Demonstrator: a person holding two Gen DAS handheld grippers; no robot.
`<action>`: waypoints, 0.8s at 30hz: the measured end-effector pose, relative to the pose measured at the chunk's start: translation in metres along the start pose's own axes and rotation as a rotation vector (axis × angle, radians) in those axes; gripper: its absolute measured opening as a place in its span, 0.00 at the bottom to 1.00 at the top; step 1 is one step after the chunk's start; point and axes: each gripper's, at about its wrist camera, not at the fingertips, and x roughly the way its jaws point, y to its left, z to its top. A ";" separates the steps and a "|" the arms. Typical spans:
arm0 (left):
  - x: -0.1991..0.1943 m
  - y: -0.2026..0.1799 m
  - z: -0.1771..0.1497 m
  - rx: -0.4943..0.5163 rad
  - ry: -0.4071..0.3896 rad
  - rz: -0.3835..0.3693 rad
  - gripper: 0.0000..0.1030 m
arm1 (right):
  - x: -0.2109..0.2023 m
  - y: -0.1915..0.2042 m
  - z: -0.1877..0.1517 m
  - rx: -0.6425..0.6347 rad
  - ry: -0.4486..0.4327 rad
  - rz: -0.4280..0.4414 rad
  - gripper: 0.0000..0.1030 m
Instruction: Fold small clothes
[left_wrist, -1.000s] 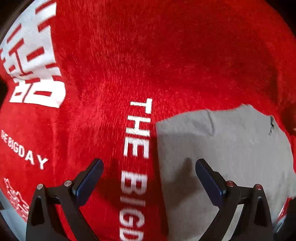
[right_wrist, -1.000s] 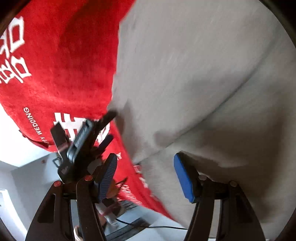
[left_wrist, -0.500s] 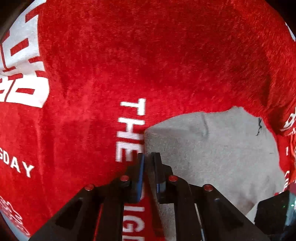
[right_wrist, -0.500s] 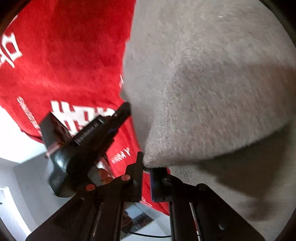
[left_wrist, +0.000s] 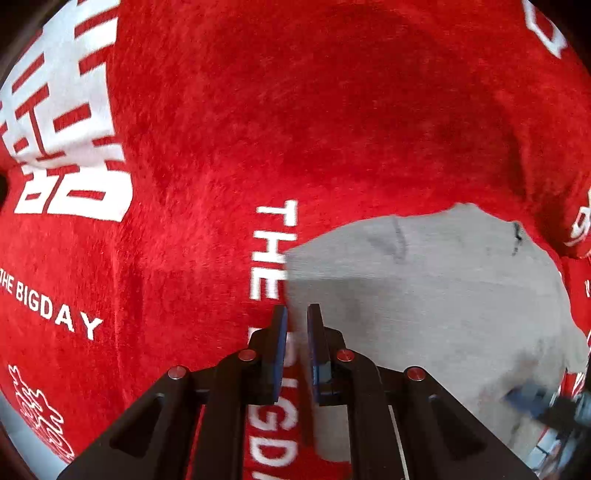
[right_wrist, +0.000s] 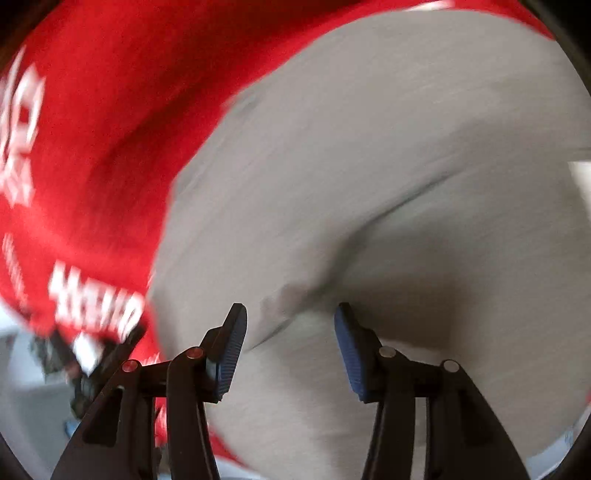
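A small grey garment (left_wrist: 424, 295) lies on a red plush blanket (left_wrist: 295, 110) with white lettering. In the left wrist view my left gripper (left_wrist: 297, 314) is shut on the garment's left edge, near its corner, with grey cloth pinched between the blue pads. The right wrist view is blurred: the grey garment (right_wrist: 369, 147) fills most of it, with a fold line running across. My right gripper (right_wrist: 291, 314) hovers over that fold with its jaws opening, about half apart; cloth lies beneath them but the pads do not press on it.
The red blanket (right_wrist: 92, 129) covers the whole surface; its edge and a pale floor show at lower left in the right wrist view. The other gripper appears as a blur at the lower right of the left wrist view (left_wrist: 535, 402).
The left gripper closed from wide open onto the garment's edge and has stayed shut. The right gripper pinched a grey corner, swept it across, and now its jaws have parted off the cloth.
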 end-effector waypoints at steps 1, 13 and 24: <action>-0.001 -0.006 -0.003 0.002 -0.005 0.005 0.12 | -0.004 -0.008 0.007 0.040 -0.017 0.017 0.52; 0.017 -0.025 -0.032 -0.039 0.047 0.108 0.12 | -0.005 0.017 0.047 -0.254 -0.105 -0.256 0.07; -0.012 -0.065 -0.041 0.032 0.039 0.119 0.13 | -0.036 -0.021 0.050 -0.177 -0.069 -0.246 0.07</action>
